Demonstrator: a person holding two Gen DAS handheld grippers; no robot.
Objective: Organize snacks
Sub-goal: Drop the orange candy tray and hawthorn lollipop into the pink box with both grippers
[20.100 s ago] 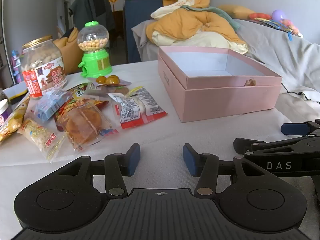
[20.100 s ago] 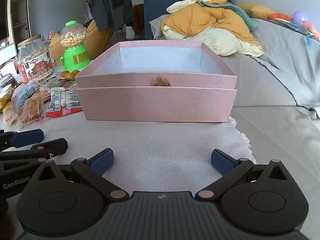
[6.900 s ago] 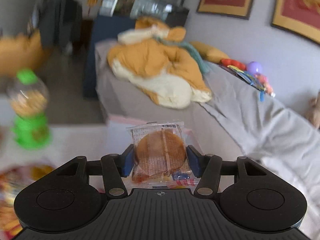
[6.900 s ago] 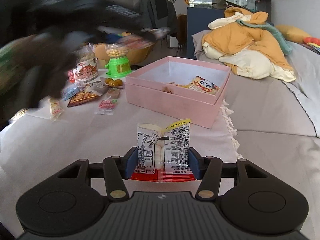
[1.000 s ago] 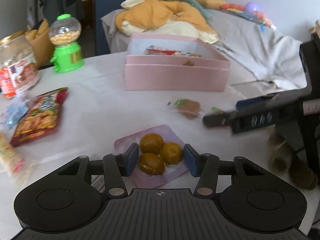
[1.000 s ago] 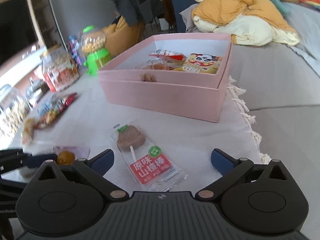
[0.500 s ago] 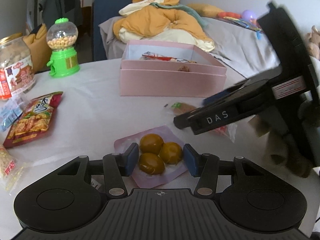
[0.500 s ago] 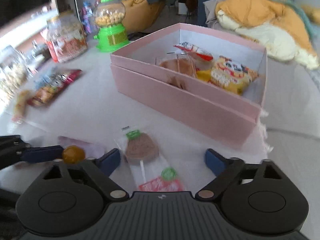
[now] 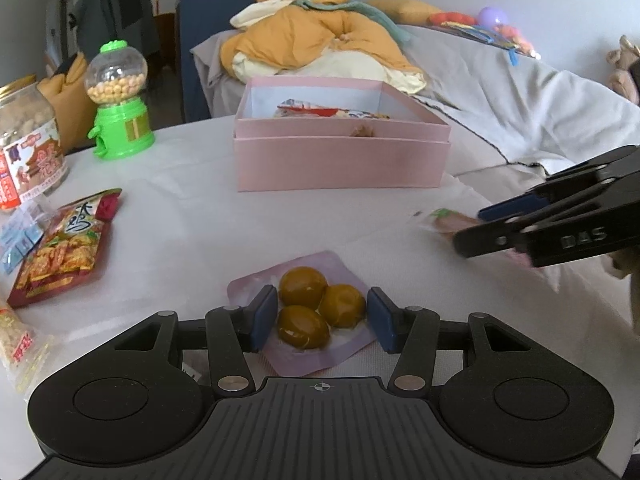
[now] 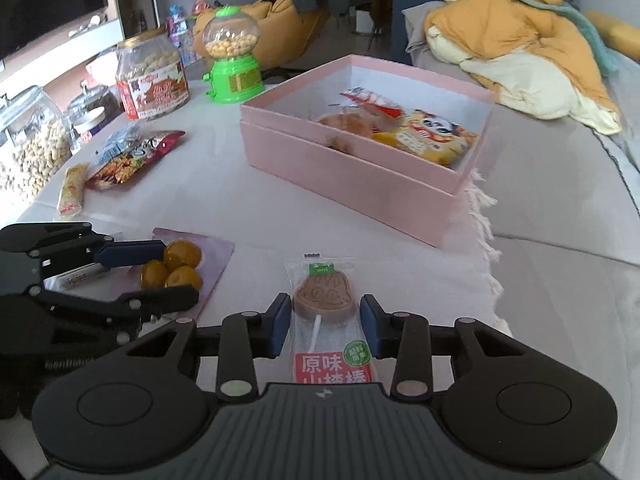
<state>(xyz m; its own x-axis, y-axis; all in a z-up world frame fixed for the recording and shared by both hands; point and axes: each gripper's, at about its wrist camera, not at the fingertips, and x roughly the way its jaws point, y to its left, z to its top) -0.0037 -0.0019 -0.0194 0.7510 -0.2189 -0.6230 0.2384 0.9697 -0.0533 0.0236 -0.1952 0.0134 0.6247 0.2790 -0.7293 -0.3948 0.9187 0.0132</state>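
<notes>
- Right hand-held gripper (image 10: 324, 323) pictured with jaws just closed in from full spread, now pinching wrapped lollipop (image 10: 325, 308) low over the white-clothed bench (image 10: 248, 204).
- Left hand-held gripper (image 9: 322, 317) kept at the same half-spread as a second ago, blue pads against the sides of the purple pouch of three yellow sweets (image 9: 316, 316), pouch lying on the cloth.
- Pink box (image 10: 360, 172), beyond both, already holding several packets.
- Red snack bag (image 9: 64, 252) and other packets left loose at far left.
- Both items apparently secured; carry to box judged next.
</notes>
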